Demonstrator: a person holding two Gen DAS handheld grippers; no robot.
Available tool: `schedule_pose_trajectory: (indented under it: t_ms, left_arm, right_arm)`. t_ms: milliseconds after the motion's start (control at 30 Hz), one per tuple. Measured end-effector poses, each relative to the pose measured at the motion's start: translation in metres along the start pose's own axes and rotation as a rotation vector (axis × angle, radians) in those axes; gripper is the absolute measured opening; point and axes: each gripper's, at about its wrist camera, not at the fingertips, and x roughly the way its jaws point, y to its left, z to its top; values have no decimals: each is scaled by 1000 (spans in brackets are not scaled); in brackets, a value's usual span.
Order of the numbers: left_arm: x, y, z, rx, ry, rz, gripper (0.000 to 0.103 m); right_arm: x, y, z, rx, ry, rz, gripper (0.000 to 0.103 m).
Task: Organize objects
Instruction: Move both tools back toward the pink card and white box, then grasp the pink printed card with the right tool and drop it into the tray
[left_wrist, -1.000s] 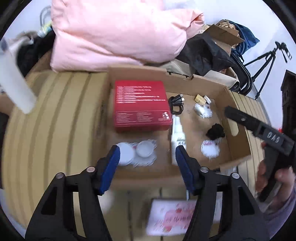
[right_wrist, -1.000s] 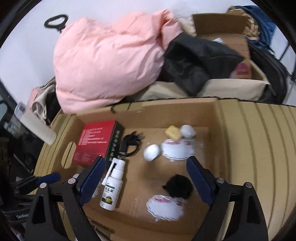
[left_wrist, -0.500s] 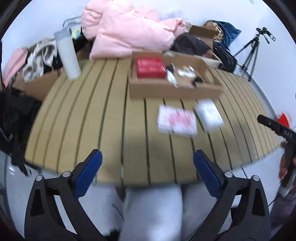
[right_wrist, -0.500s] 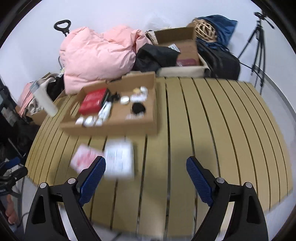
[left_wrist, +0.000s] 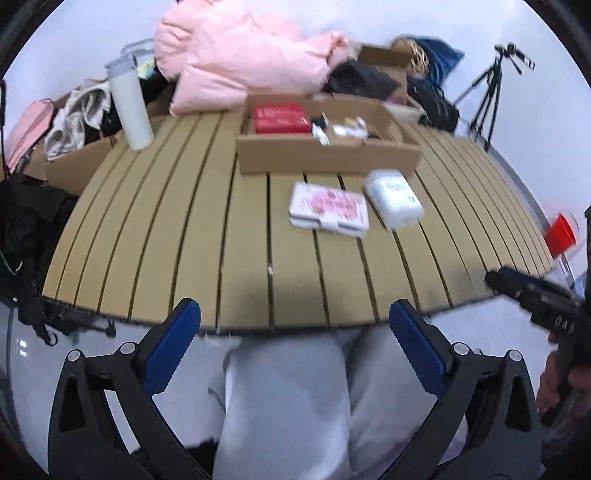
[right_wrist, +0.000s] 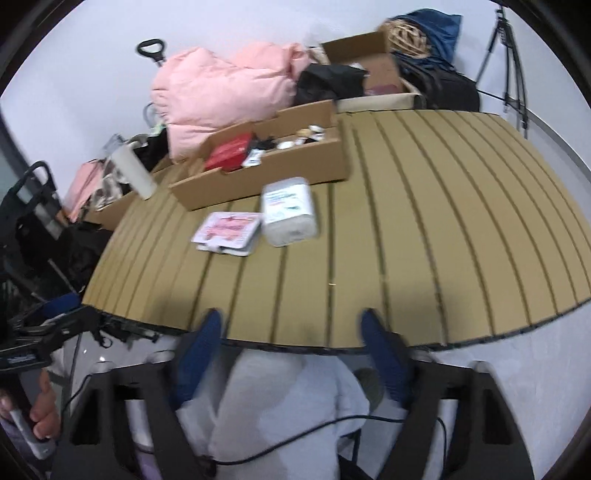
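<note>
A shallow cardboard box (left_wrist: 328, 157) (right_wrist: 266, 177) stands at the far side of the slatted table (left_wrist: 166, 221), holding a red box (left_wrist: 280, 118) (right_wrist: 231, 149) and several small items. In front of it lie a flat pink-and-white pack (left_wrist: 328, 206) (right_wrist: 229, 230) and a white wrapped pack (left_wrist: 393, 195) (right_wrist: 290, 210), side by side. My left gripper (left_wrist: 294, 306) hangs open and wide at the table's near edge, holding nothing. My right gripper (right_wrist: 291, 317) is also back at the near edge. Its jaws are closing with nothing between them.
A white tumbler (left_wrist: 131, 107) stands at the table's far left. A pink padded jacket (left_wrist: 240, 55), dark bags and a tripod (left_wrist: 491, 85) crowd the back. A red cup (left_wrist: 561, 232) sits off to the right. The person's grey trousers (left_wrist: 288, 398) fill the view below the grippers.
Both grippers have drawn back from over the cardboard box to the table's near edge. The left jaws have widened; the right jaws have narrowed.
</note>
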Motion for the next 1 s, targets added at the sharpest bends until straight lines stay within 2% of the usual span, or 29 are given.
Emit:
schedule_pose_trajectory:
  t_ms: [67,133,200,267,300,400,433,500,533,600,633,667,733,800,833,867,933,1000]
  left_arm:
    - [9,8,3,-17,-56,4,93]
    - [27,16,15,-39,-62,3,75]
    - [48,26,34,-66,-56,-16,68]
    - [64,35,45,-97,-60,-33,67]
    - [79,41,53,-117,-42,-77,66]
    - [119,44,69,-154,30,-169,66]
    - [129,42,71,-152,45,-175,63]
    - [152,33,75,-130,68,-192,60]
    - [160,30,74,-129,77,-201,52]
    - [177,27,73,-151,112,-236,37]
    - [185,27,73,-185,131,-275,26]
    - [187,25,72,-193,131,-275,26]
    - [184,23,71,-180,90,-254,22]
    - [177,22,67,-180,80,-234,19]
    - [174,22,66,-187,82,-222,17]
    - [169,21,63,-188,85,-213,15]
    - [150,19,52,-186,79,-230,12]
    - [132,22,39,-207,53,-269,9]
  right_arm:
    - [19,12,3,-7,24,48,64]
    - [51,34,10,-37,45,93,64]
    - [77,53,19,-79,43,93,64]
    - [109,73,32,-120,50,82,64]
    - [121,77,37,-125,50,73,64]
    - [159,73,54,-82,69,-63,64]
    - [168,66,58,-57,65,-111,64]
    - [175,55,59,-20,62,-94,64]
    - [174,49,60,-8,33,-67,64]
    - [174,44,64,-6,22,-71,64]
    - [175,42,65,-8,18,-69,62]
    - [174,42,65,-28,8,-69,54]
    - [174,43,68,-20,15,-12,40]
    - [175,45,71,-37,20,-11,39]
    - [173,47,70,-53,15,-12,35]
    - [170,48,69,-57,13,-8,26]
    - [154,51,66,-55,2,40,16]
    - [138,57,60,-76,-11,37,16]
